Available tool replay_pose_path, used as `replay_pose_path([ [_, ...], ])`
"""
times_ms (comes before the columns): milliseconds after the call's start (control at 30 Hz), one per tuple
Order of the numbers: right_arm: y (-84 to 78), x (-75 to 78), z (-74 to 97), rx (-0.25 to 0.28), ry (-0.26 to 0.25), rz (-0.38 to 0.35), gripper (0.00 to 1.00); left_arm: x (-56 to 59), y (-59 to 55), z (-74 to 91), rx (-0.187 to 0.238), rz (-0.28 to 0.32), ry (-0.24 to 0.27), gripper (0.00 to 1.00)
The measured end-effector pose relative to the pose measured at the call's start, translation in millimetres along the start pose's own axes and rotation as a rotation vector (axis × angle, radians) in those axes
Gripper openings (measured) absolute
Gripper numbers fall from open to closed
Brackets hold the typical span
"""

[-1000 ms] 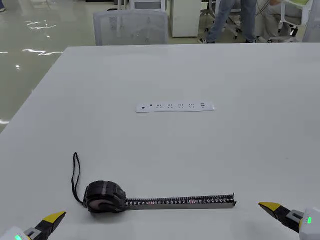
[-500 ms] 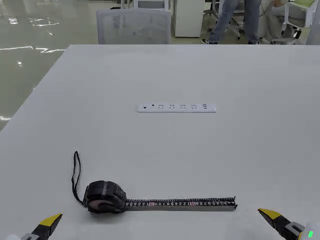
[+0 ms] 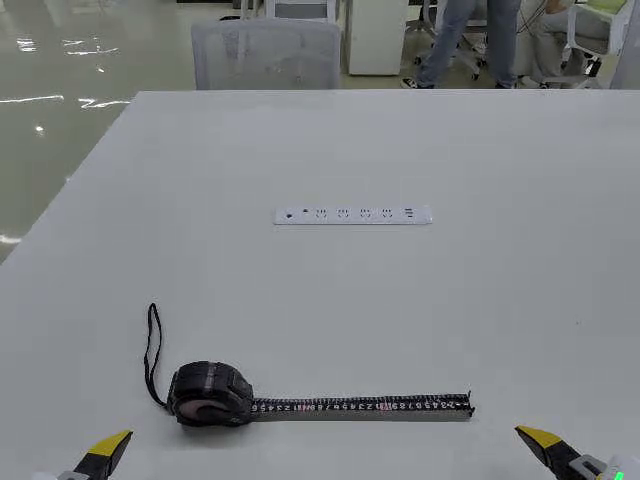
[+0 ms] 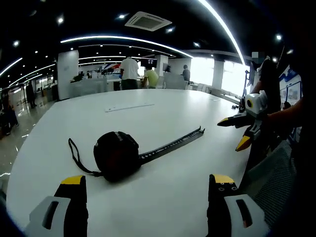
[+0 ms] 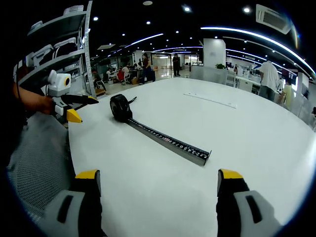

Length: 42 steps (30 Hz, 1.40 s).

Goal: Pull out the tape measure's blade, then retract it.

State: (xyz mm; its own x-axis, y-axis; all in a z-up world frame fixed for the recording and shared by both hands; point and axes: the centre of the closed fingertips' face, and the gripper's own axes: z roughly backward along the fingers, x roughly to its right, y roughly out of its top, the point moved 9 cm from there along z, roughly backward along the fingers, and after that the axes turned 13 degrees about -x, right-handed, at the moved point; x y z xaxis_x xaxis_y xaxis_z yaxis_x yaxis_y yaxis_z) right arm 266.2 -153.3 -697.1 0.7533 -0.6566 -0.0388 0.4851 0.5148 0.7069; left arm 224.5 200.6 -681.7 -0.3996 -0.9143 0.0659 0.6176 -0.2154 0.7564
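White counter (image 4: 163, 111) fills most of the left gripper view. My left hand-held gripper (image 4: 148, 180) is open wide at the bottom of the picture, with nothing between its yellow tips. The tape measure (image 4: 117, 154) sits left of the middle, a bit above those tips and not touching them. Its blade (image 4: 170, 146) is out and runs up to the right. A thin black strap (image 4: 76, 155) loops out on its left. My right hand-held gripper (image 4: 234, 133) is at the right edge, open too.

In the right gripper view, my right hand-held gripper (image 5: 158, 174) is open wide at the bottom and holds nothing. The tape measure (image 5: 120, 107) is in the upper left. Its blade (image 5: 168, 139) lies flat and runs down to the right, and its end is just above the gap between my tips. My left hand-held gripper (image 5: 85, 108) is at the left edge.

In the head view, the tape measure (image 3: 208, 394) is at the lower left and its blade (image 3: 360, 406) goes straight to the right. One yellow tip peeks in at each bottom corner, apart from the tape measure. A white power strip (image 3: 352, 214) lies in the middle, well above the blade.
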Motion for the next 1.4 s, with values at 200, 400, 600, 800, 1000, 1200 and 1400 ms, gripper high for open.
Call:
replay_pose_path([
  [200, -0.7, -0.7, -0.2, 0.001, 0.0, -0.004, 1.0, 3.4, -1.2, 0.3, 0.008, 0.015, 0.012, 1.0],
  [400, -1.9, -1.1, 0.1, 0.001, 0.004, -0.001, 1.0, 7.4, -0.7, -0.4, 0.008, 0.025, 0.029, 1.0],
  [600, -4.9, 1.5, -0.4, 0.007, 0.022, 0.021, 0.98, 8.1, 2.0, -2.6, 0.014, 0.059, 0.077, 1.0],
  [800, -8.3, 8.9, -2.4, -0.001, 0.054, 0.062, 0.94, 9.2, 4.9, -6.5, 0.012, 0.083, 0.143, 1.0],
  [1000, -9.3, 19.6, -4.8, 0.003, 0.08, 0.096, 0.88, 8.0, 7.6, -8.9, 0.013, 0.092, 0.193, 1.0],
  [1200, -8.6, 31.4, -8.6, 0.007, 0.092, 0.132, 0.8, 7.1, 13.0, -14.4, 0.016, 0.128, 0.205, 1.0],
  [1400, -5.0, 45.3, -13.3, -0.003, 0.1, 0.18, 0.72, 3.8, 16.9, -21.8, 0.01, 0.162, 0.228, 1.0],
])
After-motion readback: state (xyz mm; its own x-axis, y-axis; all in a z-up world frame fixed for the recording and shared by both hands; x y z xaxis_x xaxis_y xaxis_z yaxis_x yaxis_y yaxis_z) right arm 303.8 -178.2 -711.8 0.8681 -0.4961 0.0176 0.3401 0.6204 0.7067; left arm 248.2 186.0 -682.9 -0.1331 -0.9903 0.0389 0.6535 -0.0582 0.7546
